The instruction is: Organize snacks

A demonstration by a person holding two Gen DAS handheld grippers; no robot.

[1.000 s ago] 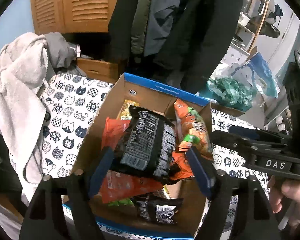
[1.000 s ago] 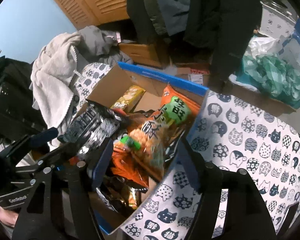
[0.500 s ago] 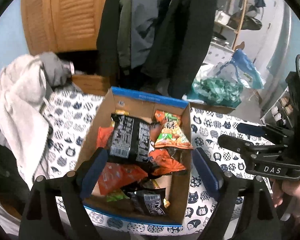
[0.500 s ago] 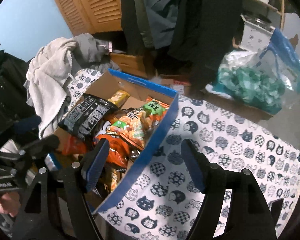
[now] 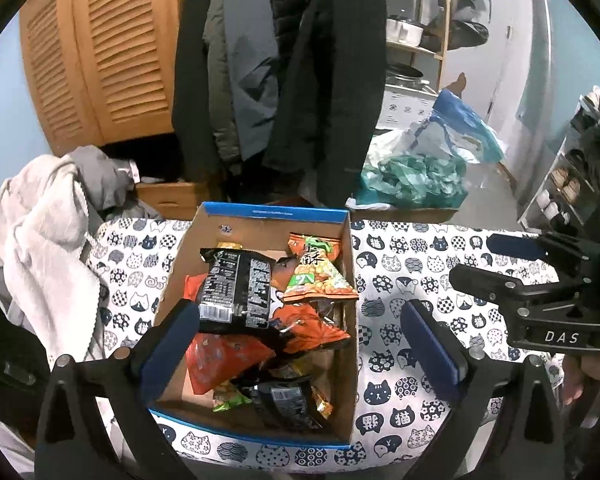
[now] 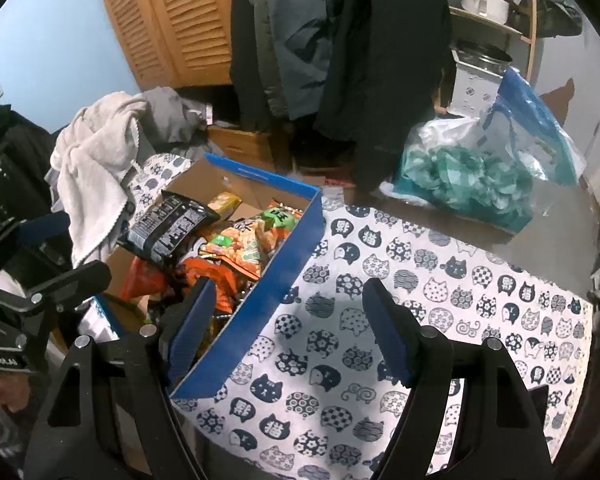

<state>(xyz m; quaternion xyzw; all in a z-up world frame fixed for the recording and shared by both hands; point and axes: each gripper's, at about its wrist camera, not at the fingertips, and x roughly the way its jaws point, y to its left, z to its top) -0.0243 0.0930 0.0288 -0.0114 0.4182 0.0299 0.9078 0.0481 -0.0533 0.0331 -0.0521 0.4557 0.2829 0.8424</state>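
Both grippers, left (image 5: 298, 344) and right (image 6: 288, 328), have pulled back from the box (image 5: 352, 280), fingers spread and holding nothing, so its snacks (image 5: 236, 288) look stowed.

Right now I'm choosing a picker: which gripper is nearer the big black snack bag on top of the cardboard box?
Left. The left gripper hangs open above the cardboard box, straddling the black snack bag; the right gripper is open beside the box, mostly over the cat-print cloth.

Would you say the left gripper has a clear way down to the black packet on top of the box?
Probably yes: the left gripper is open above the box, and the black packet lies on top, uncovered.
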